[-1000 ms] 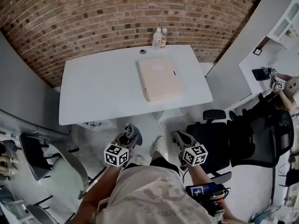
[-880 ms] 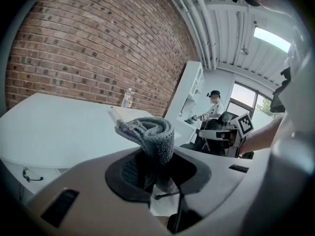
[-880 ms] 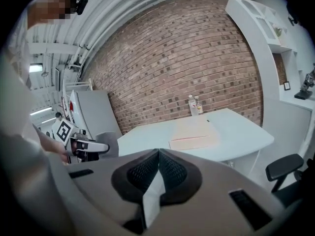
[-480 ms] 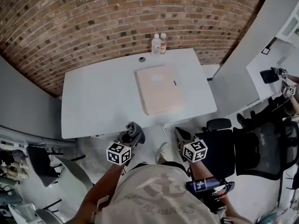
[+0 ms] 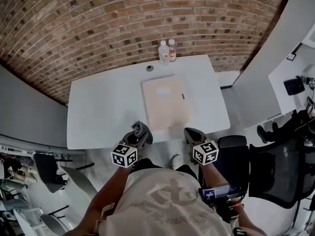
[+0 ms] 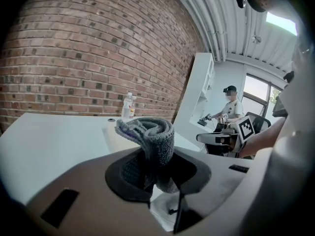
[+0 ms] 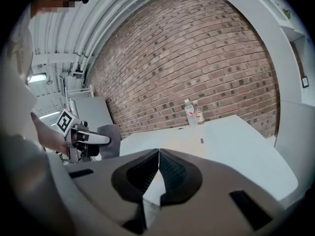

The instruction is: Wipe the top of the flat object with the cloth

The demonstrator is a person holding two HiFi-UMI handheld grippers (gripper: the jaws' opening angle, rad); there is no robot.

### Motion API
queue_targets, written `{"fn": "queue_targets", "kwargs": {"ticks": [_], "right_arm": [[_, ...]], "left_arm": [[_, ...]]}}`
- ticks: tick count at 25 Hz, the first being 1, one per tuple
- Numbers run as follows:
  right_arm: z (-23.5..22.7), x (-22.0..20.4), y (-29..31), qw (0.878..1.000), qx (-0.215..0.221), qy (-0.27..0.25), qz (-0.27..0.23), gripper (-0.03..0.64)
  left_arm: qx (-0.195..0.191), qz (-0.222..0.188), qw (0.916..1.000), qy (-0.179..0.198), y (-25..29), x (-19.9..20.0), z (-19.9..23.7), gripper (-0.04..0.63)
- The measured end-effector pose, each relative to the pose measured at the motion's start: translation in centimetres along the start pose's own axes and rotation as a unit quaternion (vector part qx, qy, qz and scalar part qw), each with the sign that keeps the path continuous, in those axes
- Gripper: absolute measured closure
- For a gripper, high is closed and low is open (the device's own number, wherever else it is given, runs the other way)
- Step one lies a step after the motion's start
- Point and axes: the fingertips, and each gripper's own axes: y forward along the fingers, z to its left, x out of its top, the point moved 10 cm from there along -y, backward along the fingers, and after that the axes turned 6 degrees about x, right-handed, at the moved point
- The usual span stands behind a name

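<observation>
A flat beige board (image 5: 166,103) lies on the white table (image 5: 103,112), right of its middle; it also shows as the beige board (image 6: 118,135) and the beige board (image 7: 183,142) in the gripper views. My left gripper (image 5: 140,132) is shut on a folded grey cloth (image 5: 141,130), at the table's near edge, short of the board's near left corner. In the left gripper view the grey cloth (image 6: 150,142) sticks up between the jaws. My right gripper (image 5: 192,133) is shut with nothing in it, just off the table's near edge by the board's near right corner.
Two small bottles (image 5: 167,51) stand at the table's far edge with a small dark round thing (image 5: 149,68) beside them. A brick wall (image 5: 98,28) runs behind. A black office chair (image 5: 268,166) stands to my right. Another person (image 6: 228,109) sits at a far desk.
Both grippers have moved forward from over the floor to the table's near edge, the left still holding the cloth. The table and board now sit closer in the head view.
</observation>
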Motion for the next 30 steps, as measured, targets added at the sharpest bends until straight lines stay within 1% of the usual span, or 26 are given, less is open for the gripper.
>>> {"fn": "queue_targets", "kwargs": {"ticks": [3, 7, 14, 17, 22, 26, 28, 30], "right_arm": [[-1.5, 0.6, 0.8, 1.0, 0.009, -0.004, 0.008, 0.595], [-3.1, 0.9, 1.8, 1.0, 0.007, 0.006, 0.012, 0.595], [-3.8, 1.9, 5.0, 1.0, -0.01, 0.015, 0.021, 0.595], [-4.4, 3.1, 5.6, 0.999, -0.027, 0.011, 0.026, 0.595], [-5.5, 5.2, 7.6, 0.998, -0.066, 0.005, 0.026, 0.595], [-5.6, 6.3, 8.8, 0.996, -0.085, -0.005, 0.035, 0.595], [-5.9, 6.2, 9.0, 0.995, -0.094, 0.002, 0.04, 0.595], [-6.5, 5.9, 9.2, 0.994, -0.102, 0.01, 0.047, 0.595]], "left_arm": [[0.012, 0.007, 0.9999, -0.002, 0.8, 0.6, 0.2, 0.486], [0.014, 0.015, 0.9998, -0.007, 1.8, 1.4, 0.7, 0.486], [0.008, 0.025, 0.9994, -0.023, 4.4, 1.7, 4.4, 0.486], [-0.011, 0.015, 0.9995, -0.025, 6.2, 2.9, 5.4, 0.487], [-0.049, 0.013, 0.9986, -0.009, 8.5, 5.1, 7.3, 0.486], [-0.075, 0.02, 0.9969, -0.016, 9.9, 5.3, 8.9, 0.487], [-0.087, 0.024, 0.9957, -0.019, 10.3, 5.3, 9.4, 0.488], [-0.088, 0.024, 0.9956, -0.02, 10.4, 5.4, 9.9, 0.488]]}}
